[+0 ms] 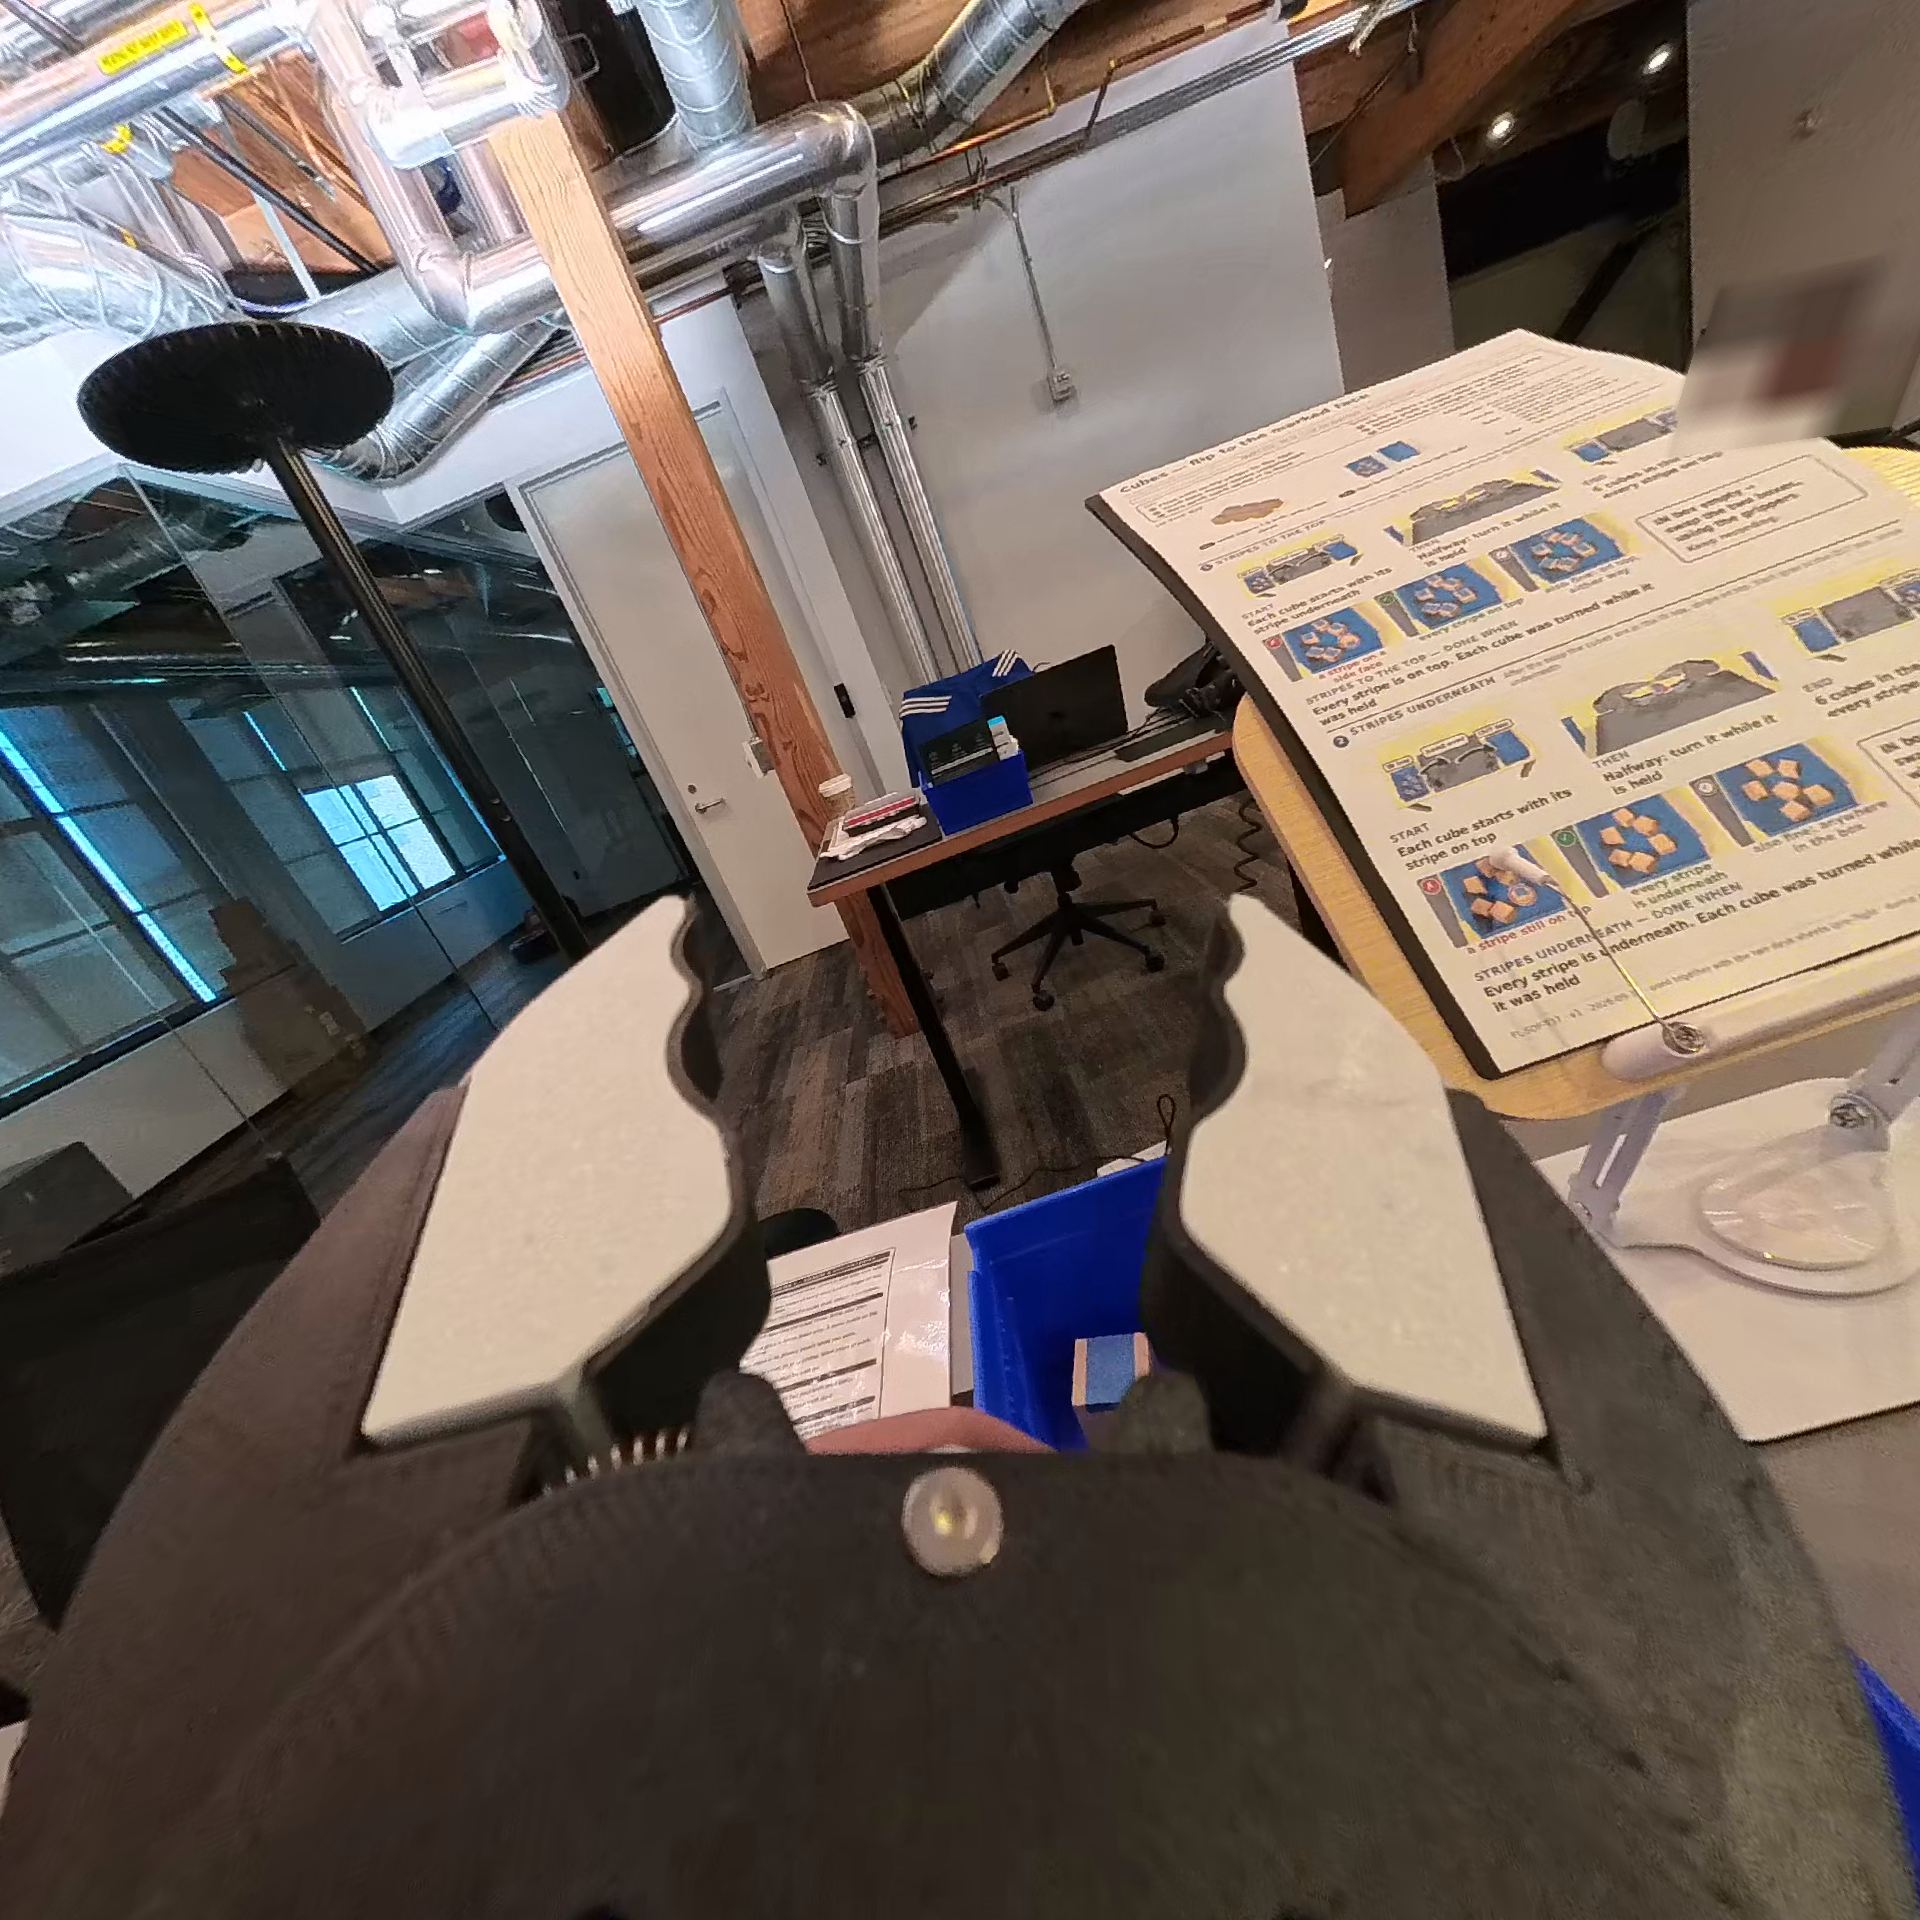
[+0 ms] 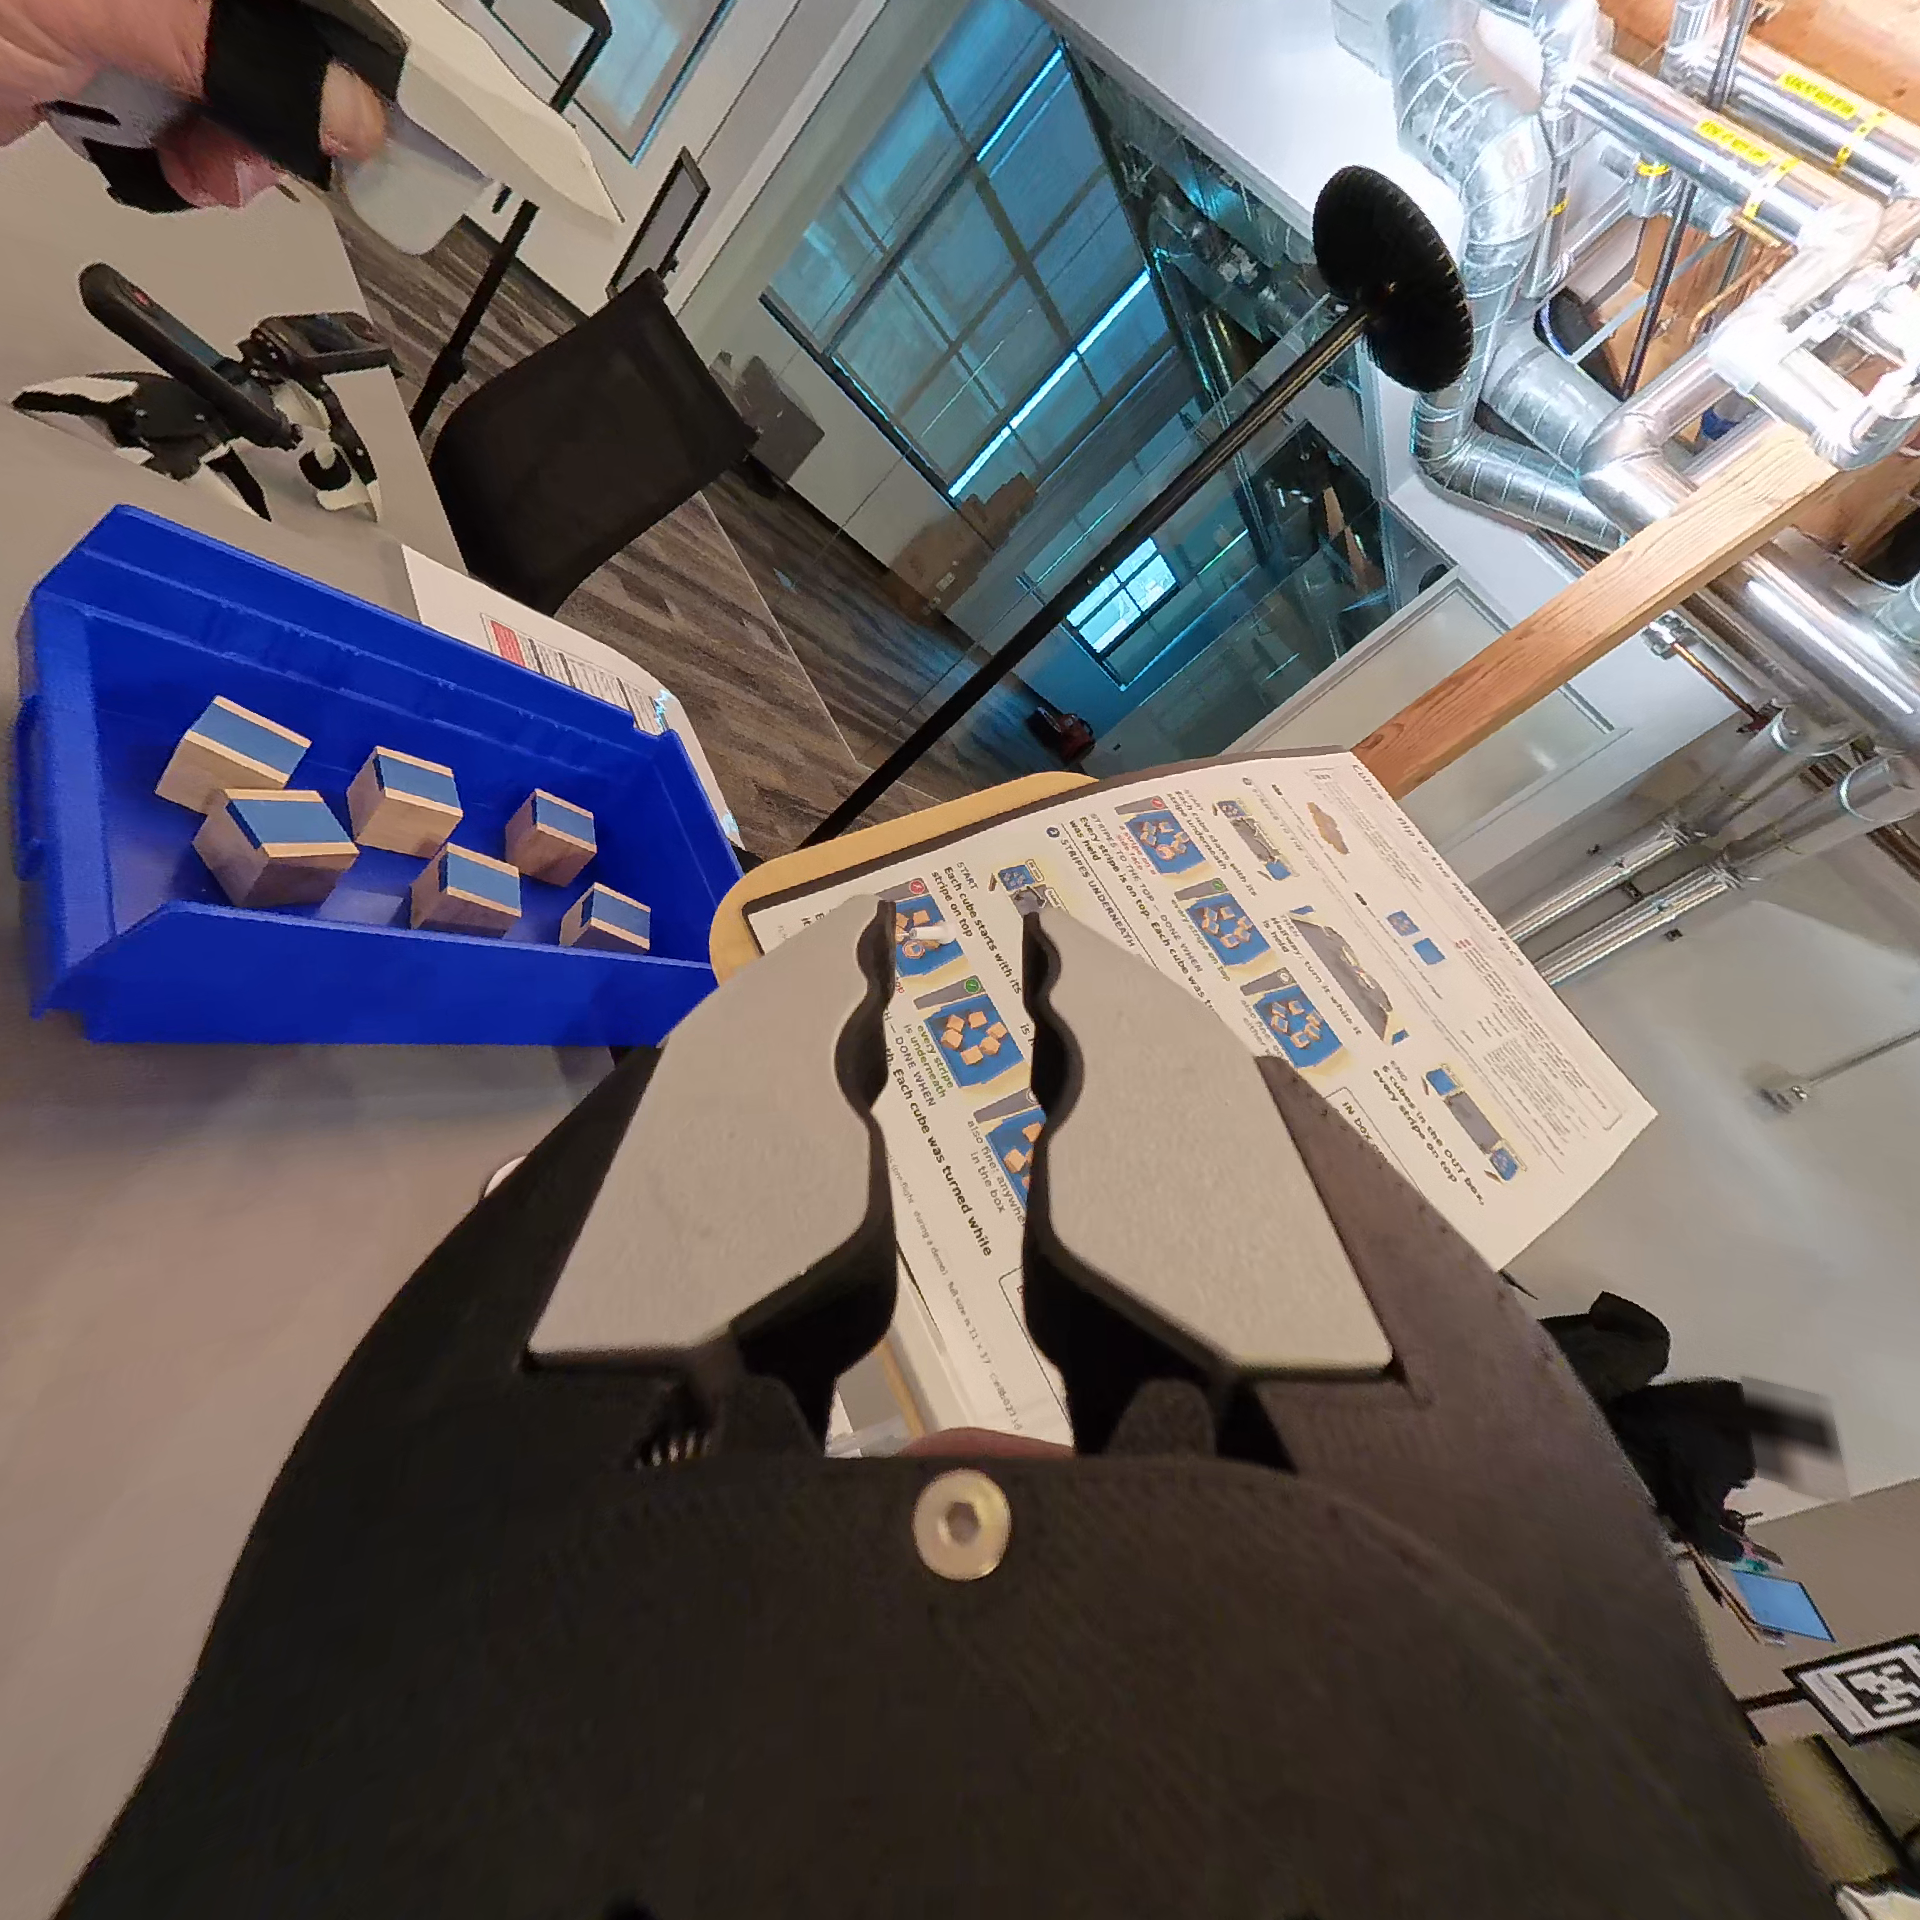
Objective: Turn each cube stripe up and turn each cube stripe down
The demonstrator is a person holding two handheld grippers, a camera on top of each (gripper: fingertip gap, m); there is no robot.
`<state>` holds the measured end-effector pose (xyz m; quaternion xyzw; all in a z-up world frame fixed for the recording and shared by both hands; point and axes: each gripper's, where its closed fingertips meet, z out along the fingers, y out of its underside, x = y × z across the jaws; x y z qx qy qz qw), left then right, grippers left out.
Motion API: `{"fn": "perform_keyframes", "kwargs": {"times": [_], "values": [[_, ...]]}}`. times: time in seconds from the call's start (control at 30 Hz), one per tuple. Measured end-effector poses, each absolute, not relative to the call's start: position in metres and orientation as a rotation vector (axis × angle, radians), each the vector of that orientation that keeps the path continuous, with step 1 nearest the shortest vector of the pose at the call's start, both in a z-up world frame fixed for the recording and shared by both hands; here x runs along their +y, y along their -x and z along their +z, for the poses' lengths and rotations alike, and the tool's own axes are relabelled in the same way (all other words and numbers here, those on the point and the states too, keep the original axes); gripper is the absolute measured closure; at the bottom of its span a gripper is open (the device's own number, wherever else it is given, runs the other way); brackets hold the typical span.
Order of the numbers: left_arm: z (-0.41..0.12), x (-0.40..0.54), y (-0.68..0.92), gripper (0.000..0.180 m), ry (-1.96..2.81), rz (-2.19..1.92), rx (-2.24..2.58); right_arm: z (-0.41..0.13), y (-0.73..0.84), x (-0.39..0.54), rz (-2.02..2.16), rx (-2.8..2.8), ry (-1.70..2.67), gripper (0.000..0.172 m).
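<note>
Cubes: six wooden cubes (image 2: 436,831) lie scattered in the blue bin (image 2: 343,997) at the left of the right wrist view, every one with its blue stripe facing up. One striped cube (image 1: 1110,1369) also shows low in the left wrist view, inside the same bin.
Bin: on the grey table (image 2: 208,1195), left of the stand, a printed sheet (image 2: 582,665) at its far side.
Left gripper (image 1: 961,935): released, fingers spread wide, nothing between them, raised and pointing out over the room.
Right gripper (image 2: 956,920): fingers narrowly parted, nothing gripped, aimed at the instruction sheet (image 2: 1299,987), well apart from the bin.
Stage, as judged: stripes all up, so the downward turn looks next and not begun.
Method advised: bring one gripper down over a single cube, seat the pads on two bare wood sides, lift clear of neighbours, rotate it while held, then set it stripe down.
Surroundings: wooden stand (image 1: 1340,862); spare gripper (image 2: 197,405) far left on the table.
</note>
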<state>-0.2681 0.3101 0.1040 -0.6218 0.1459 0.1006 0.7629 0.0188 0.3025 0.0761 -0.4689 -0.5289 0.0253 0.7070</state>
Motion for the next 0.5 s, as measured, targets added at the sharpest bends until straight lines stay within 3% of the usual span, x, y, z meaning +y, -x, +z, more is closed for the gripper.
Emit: {"fn": "perform_keyframes", "kwargs": {"times": [0.5], "values": [[0.0969, 0.3168, 0.2703, 0.092, 1.383, 0.248, 0.308, 0.0758, -0.0194, 0.3025, 0.042, -1.178, 1.042, 0.148]]}}
